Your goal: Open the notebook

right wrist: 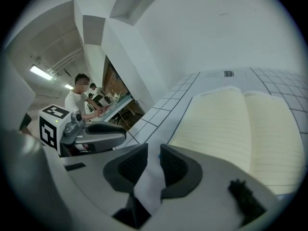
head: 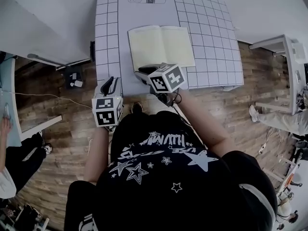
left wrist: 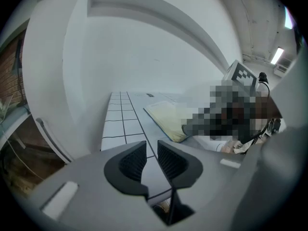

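Gridded table [head: 211, 42], notebook [head: 161, 47] open, ruling [right wrist: 226, 124] only in right gripper view

Lab-type shared workroom, not a home. Evidence: white table [head: 108, 32] printed with black square grid, centre; wood-plank floor [head: 57, 143] with loose cable [head: 48, 96], left; second white desk [head: 274, 42], right; pale desk [head: 7, 95], left edge; person [right wrist: 77, 100] working at long bench [right wrist: 113, 105], far side of room; ceiling strip light [right wrist: 41, 72]; bare white walls [right wrist: 216, 32].
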{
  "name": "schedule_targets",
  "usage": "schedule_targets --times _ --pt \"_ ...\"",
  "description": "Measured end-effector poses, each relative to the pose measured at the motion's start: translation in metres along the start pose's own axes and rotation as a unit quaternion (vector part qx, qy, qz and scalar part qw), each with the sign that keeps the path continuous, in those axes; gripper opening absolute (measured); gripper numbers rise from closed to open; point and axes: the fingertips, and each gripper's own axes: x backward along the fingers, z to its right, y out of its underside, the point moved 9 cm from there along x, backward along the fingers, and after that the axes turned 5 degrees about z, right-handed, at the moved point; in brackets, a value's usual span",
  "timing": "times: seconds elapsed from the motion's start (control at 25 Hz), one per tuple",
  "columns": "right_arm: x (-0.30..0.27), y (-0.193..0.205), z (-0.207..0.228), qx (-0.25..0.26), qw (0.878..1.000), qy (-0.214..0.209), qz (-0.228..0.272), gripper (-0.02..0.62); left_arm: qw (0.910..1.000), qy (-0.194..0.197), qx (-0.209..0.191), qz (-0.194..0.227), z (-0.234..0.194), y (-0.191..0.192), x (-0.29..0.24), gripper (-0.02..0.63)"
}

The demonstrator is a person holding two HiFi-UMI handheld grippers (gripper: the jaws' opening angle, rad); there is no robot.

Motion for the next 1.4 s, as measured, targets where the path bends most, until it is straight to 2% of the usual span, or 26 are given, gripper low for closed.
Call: schedule_targets --times 0.2,0.36,0.64,0.92,1.16,1.4 --pt "0.048 -0.004 -0.002 0.01 0.999 0.0 0.053 0.084 0.9999 0.01 -0.008 0.008 0.034 -0.005 0.009 0.075" --pt "0.081 0.003 -0.003 -0.002 0.997 0.004 0.082 0.084 0.999 0.027 -0.018 0.032 0.064 -0.013 0.024 0.075" --pt "0.147 0.051 -0.011 -0.014 0.994 0.01 0.109 0.081 0.9978 0.023 -0.034 0.051 0.128 -0.002 0.052 0.03" --pt "0.216 0.103 -0.017 -0.025 0.988 0.014 0.154 0.071 0.9965 0.008 -0.036 0.075 0.187 0.013 0.085 0.015" --pt "0.237 0.141 -0.016 -0.04 0.988 0.005 0.152 0.069 0.9979 0.001 -0.013 0.063 0.221 0.039 0.118 0.011" --pt "0.235 0.148 -0.013 -0.052 0.984 -0.013 0.172 0.069 0.9985 -0.016 -0.018 0.049 0.224 0.047 0.128 0.011"
